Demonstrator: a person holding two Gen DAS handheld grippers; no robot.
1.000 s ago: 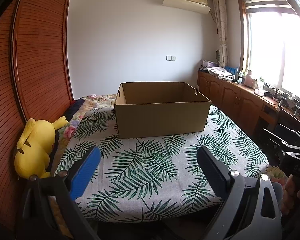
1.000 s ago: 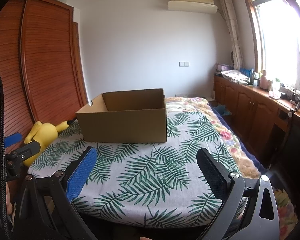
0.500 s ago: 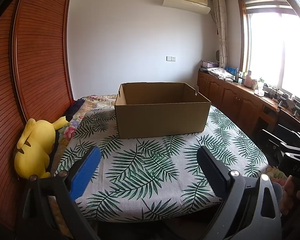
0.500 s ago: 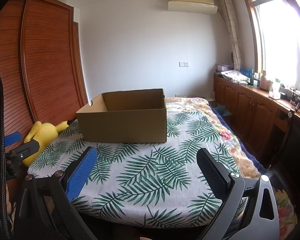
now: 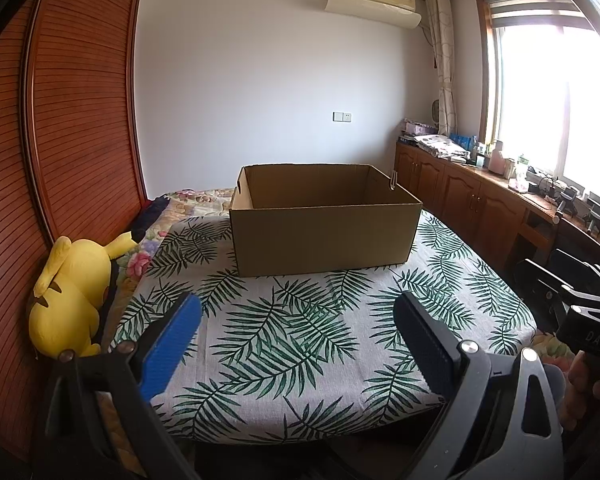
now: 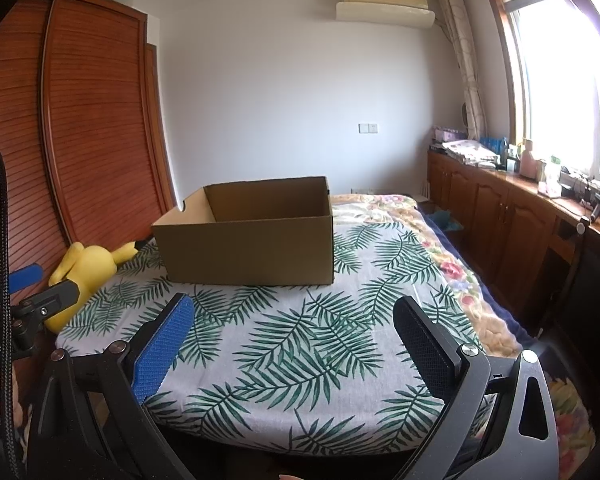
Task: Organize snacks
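An open brown cardboard box (image 5: pixel 324 232) stands on a table covered with a palm-leaf cloth (image 5: pixel 300 340); it also shows in the right wrist view (image 6: pixel 248 240). Its inside looks empty from here. No snacks are in view. My left gripper (image 5: pixel 298 312) is open and empty, held over the table's near edge, well short of the box. My right gripper (image 6: pixel 292 314) is open and empty, also over the near edge, to the right of the left one. The right gripper shows at the right edge of the left wrist view (image 5: pixel 572 300).
A yellow plush toy (image 5: pixel 72 292) lies left of the table against a wooden slatted wardrobe (image 5: pixel 60 140). A floral bedspread (image 6: pixel 420 232) lies behind and right. Wooden cabinets (image 5: pixel 480 200) with clutter run under the window on the right.
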